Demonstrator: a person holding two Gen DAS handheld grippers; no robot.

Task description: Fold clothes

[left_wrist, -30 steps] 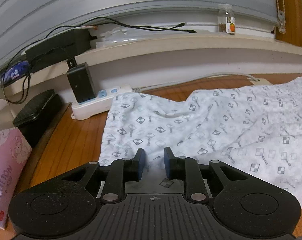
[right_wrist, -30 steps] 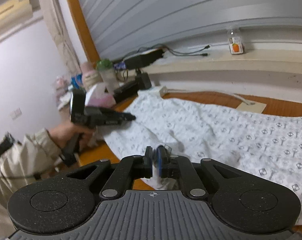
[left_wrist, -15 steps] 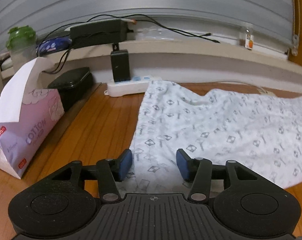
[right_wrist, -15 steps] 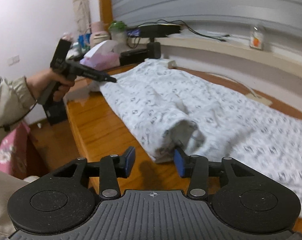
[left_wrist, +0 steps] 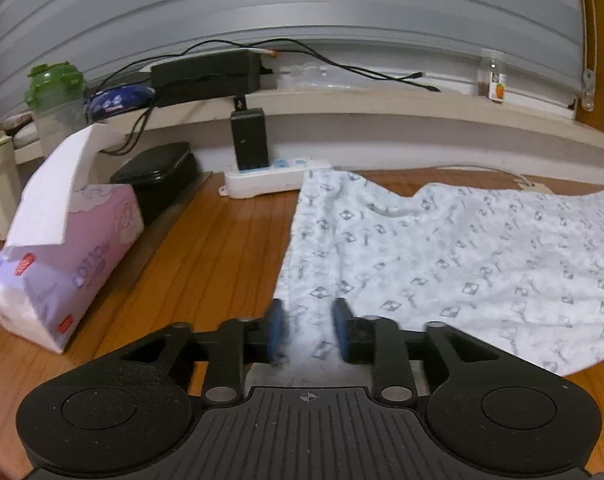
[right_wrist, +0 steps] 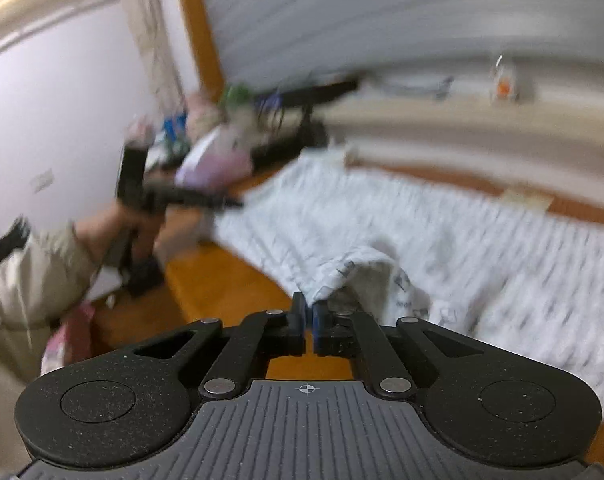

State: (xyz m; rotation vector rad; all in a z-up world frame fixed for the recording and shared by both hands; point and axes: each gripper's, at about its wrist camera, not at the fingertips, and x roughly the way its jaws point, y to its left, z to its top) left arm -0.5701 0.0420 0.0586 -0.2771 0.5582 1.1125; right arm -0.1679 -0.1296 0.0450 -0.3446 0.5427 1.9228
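Left gripper (left_wrist: 308,330) closing astride patterned garment (left_wrist: 462,264) hem at 6 o'clock, pads not yet pressing. Right gripper (right_wrist: 308,316) pinching a raised fold.

White garment (left_wrist: 442,264) with grey square print; pink tissue box (left_wrist: 66,264); blue-padded tongs (left_wrist: 308,330).

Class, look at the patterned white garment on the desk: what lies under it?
Under the white garment only the wooden desk shows, bare around its edges. Whatever else lies beneath is covered by the cloth.
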